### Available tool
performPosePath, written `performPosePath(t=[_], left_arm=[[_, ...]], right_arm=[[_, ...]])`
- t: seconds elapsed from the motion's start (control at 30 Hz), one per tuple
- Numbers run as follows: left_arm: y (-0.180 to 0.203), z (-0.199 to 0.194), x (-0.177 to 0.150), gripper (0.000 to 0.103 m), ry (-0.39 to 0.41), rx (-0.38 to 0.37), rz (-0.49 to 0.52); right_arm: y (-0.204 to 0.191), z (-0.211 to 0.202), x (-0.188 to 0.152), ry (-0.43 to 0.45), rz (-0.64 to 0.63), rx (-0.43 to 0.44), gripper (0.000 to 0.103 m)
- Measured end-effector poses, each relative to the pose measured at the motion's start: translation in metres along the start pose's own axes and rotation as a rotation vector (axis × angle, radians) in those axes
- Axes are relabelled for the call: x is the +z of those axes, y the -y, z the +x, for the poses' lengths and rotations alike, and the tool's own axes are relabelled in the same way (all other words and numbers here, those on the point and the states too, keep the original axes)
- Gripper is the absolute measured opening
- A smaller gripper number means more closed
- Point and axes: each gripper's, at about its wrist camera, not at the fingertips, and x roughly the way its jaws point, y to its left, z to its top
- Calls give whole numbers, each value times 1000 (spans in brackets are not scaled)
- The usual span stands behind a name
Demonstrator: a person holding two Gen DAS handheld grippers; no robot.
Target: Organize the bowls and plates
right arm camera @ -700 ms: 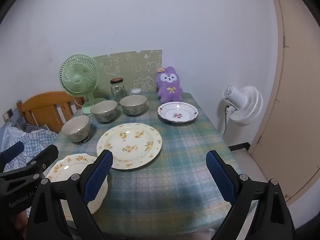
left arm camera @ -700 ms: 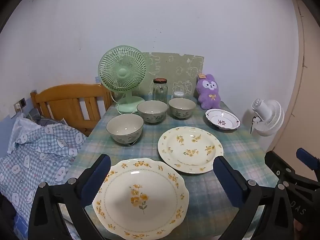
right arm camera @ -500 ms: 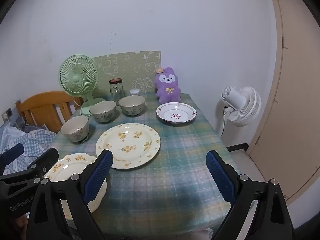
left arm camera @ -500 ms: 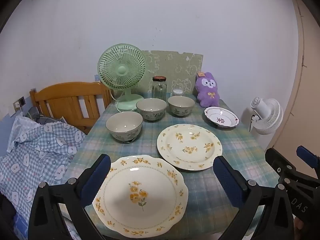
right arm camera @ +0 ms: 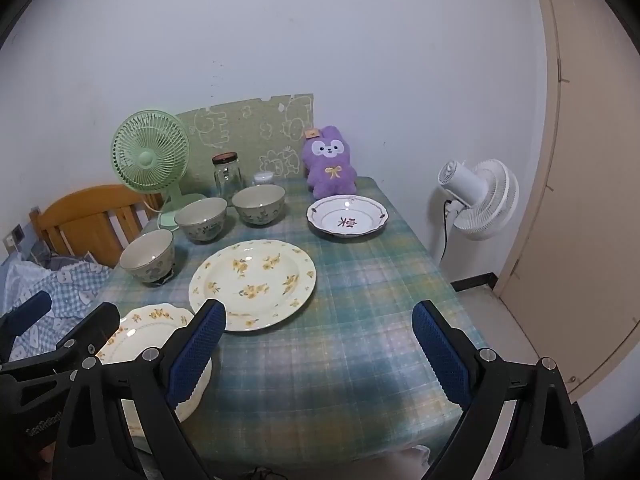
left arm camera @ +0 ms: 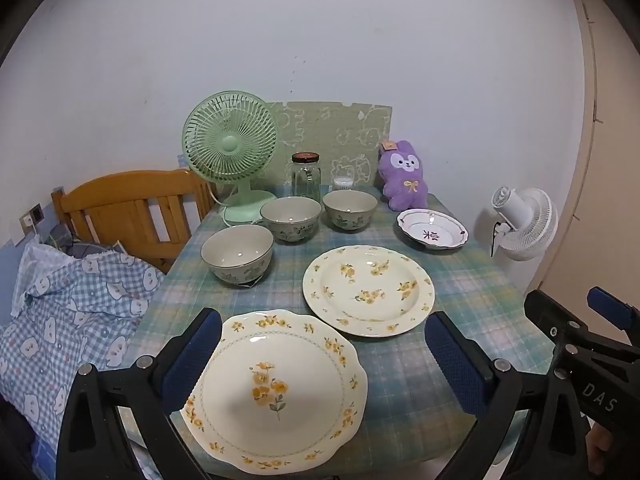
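Note:
On the plaid-clothed table [left arm camera: 472, 280] lie a scalloped yellow-flower plate [left arm camera: 276, 388] at the near edge, a round yellow-flower plate [left arm camera: 368, 290] behind it, and a small white plate with a red motif [left arm camera: 432, 229] at the back right. Three grey-green bowls [left arm camera: 238, 252] [left arm camera: 291, 218] [left arm camera: 350, 209] stand in a row at the back left. My left gripper [left arm camera: 324, 364] hangs open above the scalloped plate, holding nothing. My right gripper [right arm camera: 318, 350] is open over bare cloth at the table's near right, with the round plate [right arm camera: 252, 282] ahead of its left finger.
A green desk fan [left arm camera: 232, 148], a glass jar [left arm camera: 306, 176], a small white pot [left arm camera: 343, 182] and a purple plush rabbit [left arm camera: 404, 174] line the back edge. A wooden bed frame [left arm camera: 128, 208] and checked bedding [left arm camera: 68, 320] are left; a white fan [right arm camera: 478, 198] stands right.
Both views have pulled back and up slightly, so the table and dishes sit a little farther off. No dish has moved, and both grippers have stayed open.

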Motion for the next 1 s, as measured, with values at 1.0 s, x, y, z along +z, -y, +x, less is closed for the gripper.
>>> performPosePath(t=[1.0], left_arm=[[1,1,-8,101,3,11,11]], right_arm=[[1,0,-2,1,-10,13,96]])
